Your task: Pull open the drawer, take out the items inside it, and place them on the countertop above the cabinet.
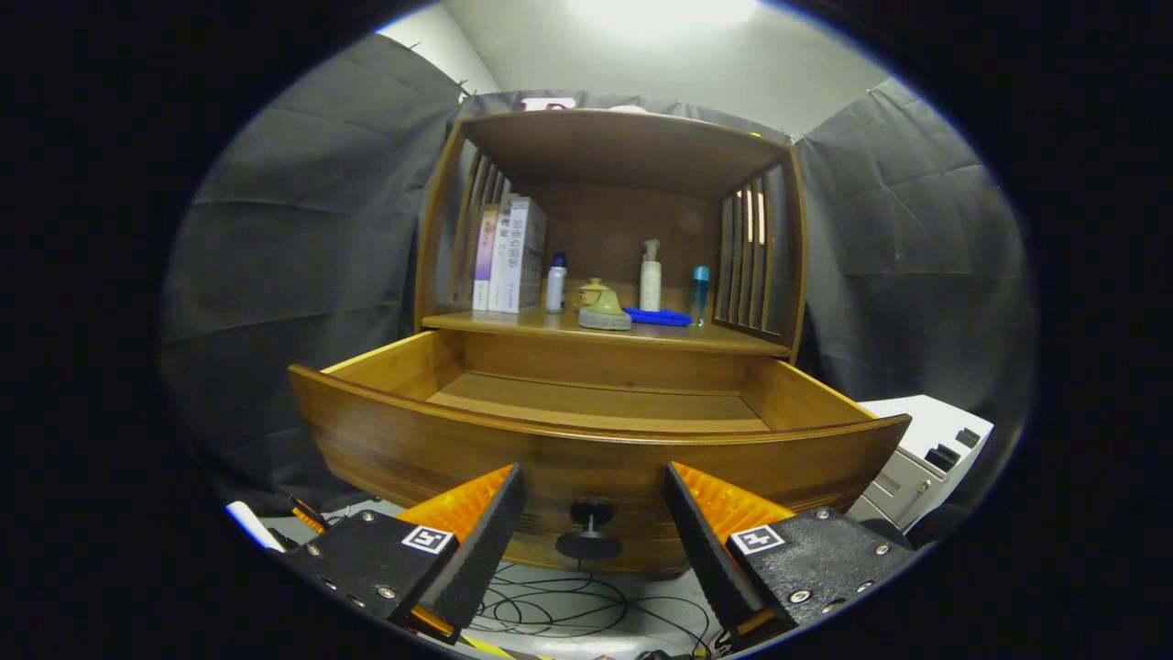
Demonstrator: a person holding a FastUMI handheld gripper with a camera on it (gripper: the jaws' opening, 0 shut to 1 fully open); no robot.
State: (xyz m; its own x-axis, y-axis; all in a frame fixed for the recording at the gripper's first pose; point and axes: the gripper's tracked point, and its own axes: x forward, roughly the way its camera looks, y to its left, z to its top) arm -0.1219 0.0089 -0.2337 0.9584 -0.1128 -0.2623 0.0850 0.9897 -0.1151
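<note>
The wooden drawer [596, 440] stands pulled out of the cabinet, and the part of its floor that shows is bare. Its dark round knob [588, 532] sits on the drawer front, right between my two fingers. My gripper [594, 500] is open, with a finger on each side of the knob and neither one touching it. On the countertop [696, 337] above the drawer rest a green lidded pot [603, 306], a blue flat item [658, 317], a white spray bottle [555, 283], a pump bottle [650, 276] and a teal tube [700, 293].
Several books [509, 255] stand at the countertop's left, under the cabinet's upper shelf roof. A white box-like unit [926, 454] sits to the right of the drawer. Loose cables [559, 610] lie on the floor under the drawer front.
</note>
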